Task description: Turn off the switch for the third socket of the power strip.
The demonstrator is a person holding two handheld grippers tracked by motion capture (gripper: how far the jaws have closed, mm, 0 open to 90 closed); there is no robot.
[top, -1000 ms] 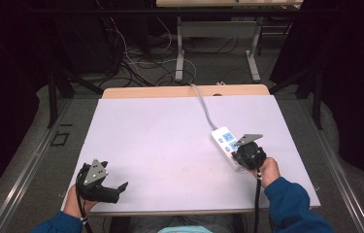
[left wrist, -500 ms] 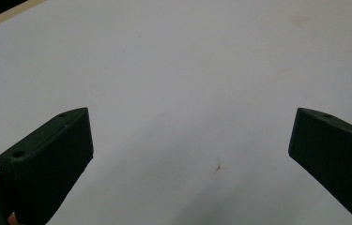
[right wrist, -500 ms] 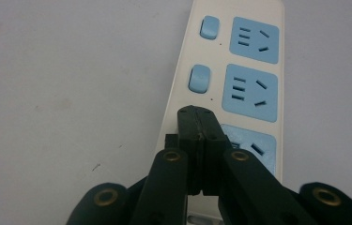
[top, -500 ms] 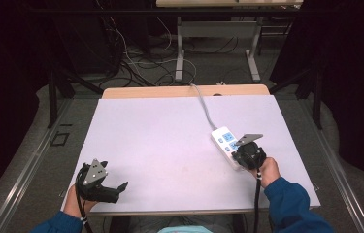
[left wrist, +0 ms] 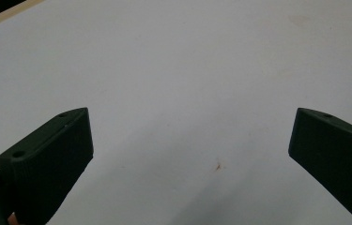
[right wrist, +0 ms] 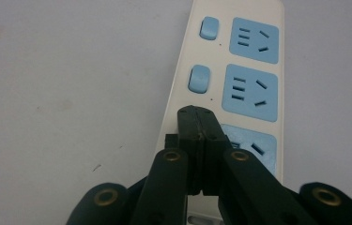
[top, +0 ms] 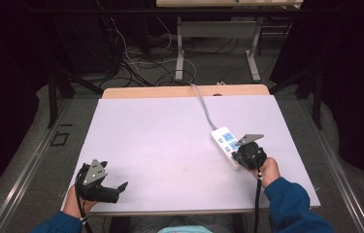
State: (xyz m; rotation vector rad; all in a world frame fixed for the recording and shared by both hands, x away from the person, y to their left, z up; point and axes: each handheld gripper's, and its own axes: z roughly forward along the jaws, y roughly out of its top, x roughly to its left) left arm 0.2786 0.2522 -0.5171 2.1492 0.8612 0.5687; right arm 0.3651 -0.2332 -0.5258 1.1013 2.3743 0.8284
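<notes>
At the near edge of the pale lilac-white rectangular table top, the black left gripper rests low over the bare surface near the left corner, its 2 jaws spread wide apart with nothing between them. Toward the right, the black right gripper has its 2 jaws pressed flat together, empty, with the tips over the near end of the white plastic power strip, beside its 3rd blue socket. The strip lies on the right half of the table and carries 2 small blue switches left of the sockets. Its grey cable runs away toward the far wooden table edge.
</notes>
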